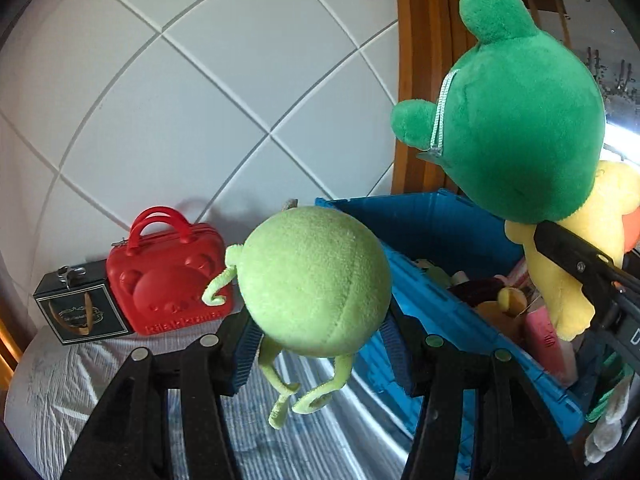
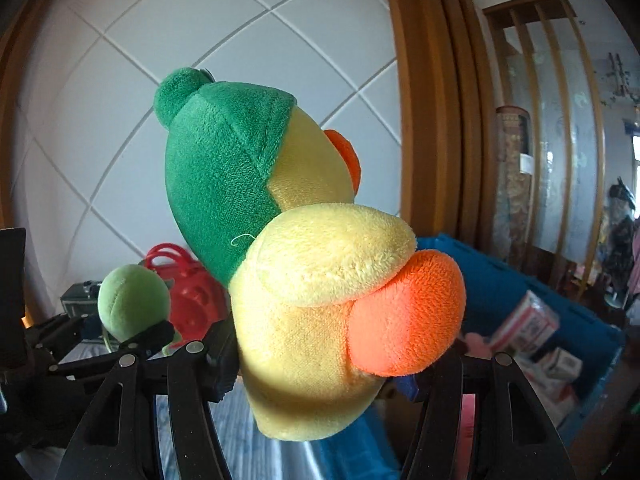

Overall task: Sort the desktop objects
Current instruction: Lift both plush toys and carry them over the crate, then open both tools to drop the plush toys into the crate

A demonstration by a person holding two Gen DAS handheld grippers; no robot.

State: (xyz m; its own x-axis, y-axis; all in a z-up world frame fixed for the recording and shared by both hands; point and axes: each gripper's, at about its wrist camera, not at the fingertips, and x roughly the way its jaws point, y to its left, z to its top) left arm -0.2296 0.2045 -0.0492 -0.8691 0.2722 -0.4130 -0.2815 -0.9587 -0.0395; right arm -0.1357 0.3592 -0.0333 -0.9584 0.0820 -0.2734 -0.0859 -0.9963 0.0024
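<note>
Left gripper [image 1: 316,340]: clamped on the light green plush ball [image 1: 316,280], blue-padded fingers [image 1: 242,356] pressing its lower flanks from both sides.
Light green plush ball, place: raised off the striped cloth [image 1: 80,380], just left of the blue crate [image 1: 440,248] and outside its rim; red case [image 1: 172,276] farther from the crate, black gift box [image 1: 82,306] beyond that again.
Light green plush ball, look: round, fuzzy, pale lime, one curved seam down the near face; thin curled limbs, one at the side away from the crate, the others dangling below between the fingers.
Light green plush ball, axis: nearly spherical, no clear long axis; limbs hanging downward, face turned away from the camera.
Right gripper [image 2: 320,364]: closed around the duck plush [image 2: 304,280], gripped low on its yellow body.
Duck plush, place: held aloft above the near edge of the blue crate [image 2: 520,280], higher than the green ball [image 2: 134,302] in the right wrist view; crate holding boxes and soft toys underneath.
Duck plush, look: yellow body, orange beak and orange foot, dark green hood with two rounded ears and a pale cord loop at the back [image 1: 520,120].
Duck plush, axis: long axis roughly upright, head topmost and leaning slightly away from the crate, beak and foot pointing toward the crate side in the right wrist view.
Backdrop: white padded wall with diagonal grooves behind the crate, wooden frame at its far corner.
</note>
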